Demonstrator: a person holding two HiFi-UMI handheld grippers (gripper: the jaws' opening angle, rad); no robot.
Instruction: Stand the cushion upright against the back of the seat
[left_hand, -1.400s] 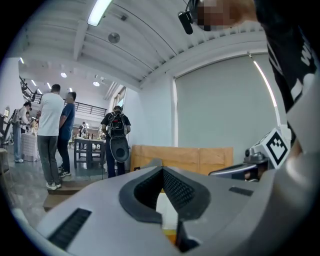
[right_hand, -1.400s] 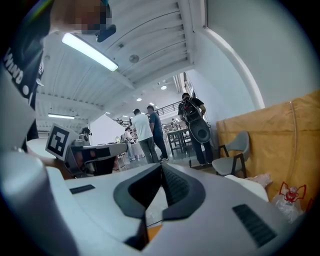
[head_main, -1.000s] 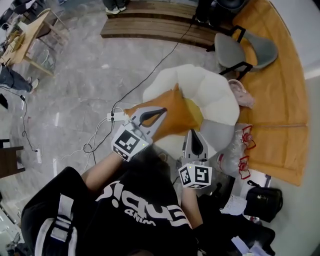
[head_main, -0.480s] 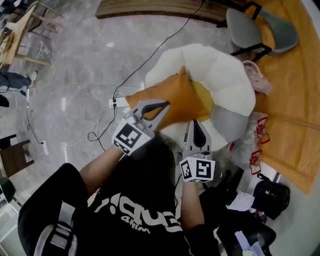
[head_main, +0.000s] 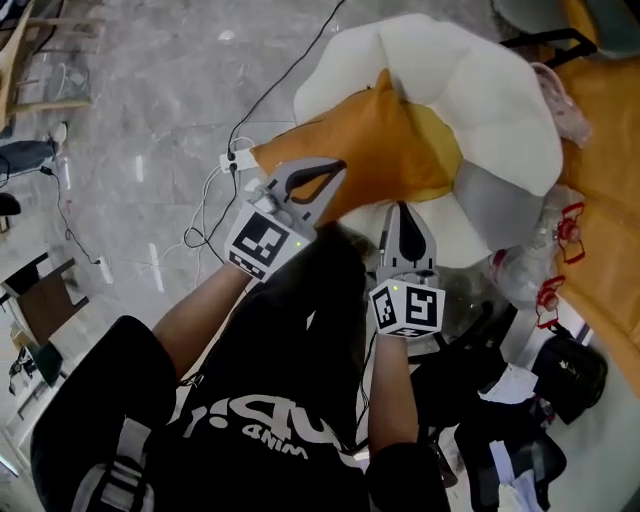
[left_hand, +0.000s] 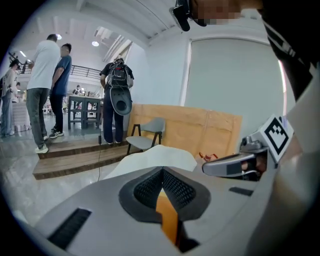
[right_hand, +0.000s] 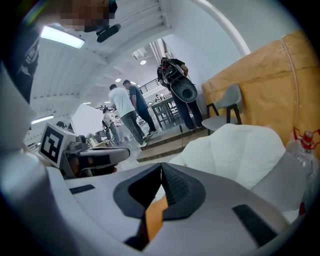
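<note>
Two grippers, both clenched on one orange cushion (head_main: 375, 150). Left gripper (head_main: 336, 172) clamped on the cushion's near left edge, right gripper (head_main: 403, 210) clamped on its lower edge. Orange fabric pinched between the ribbed pads in both gripper views.

Held tilted at the upper middle of the head view, its far corner reaching over the white padded shell seat (head_main: 470, 90). Not yet upright against the backrest.

Open to the left: bare grey marble floor (head_main: 140, 110), crossed only by a black cable (head_main: 290, 90) and a white power strip (head_main: 238, 160) just beside the cushion's left corner.

Crowded to the right: clear plastic bottles (head_main: 520, 265) with red fittings just beside the seat's lower right edge, a black bag (head_main: 570, 365) lower right, a tan board (head_main: 610, 150) along the right edge. Closed off below by the person's black shirt and both forearms.

Seen through the gripper views: a bright hall with white walls and ceiling lights, a low wooden step (left_hand: 75, 155), a grey chair (left_hand: 147, 135) on black legs before the tan board, and people (left_hand: 45, 85) standing at the upper left.
</note>
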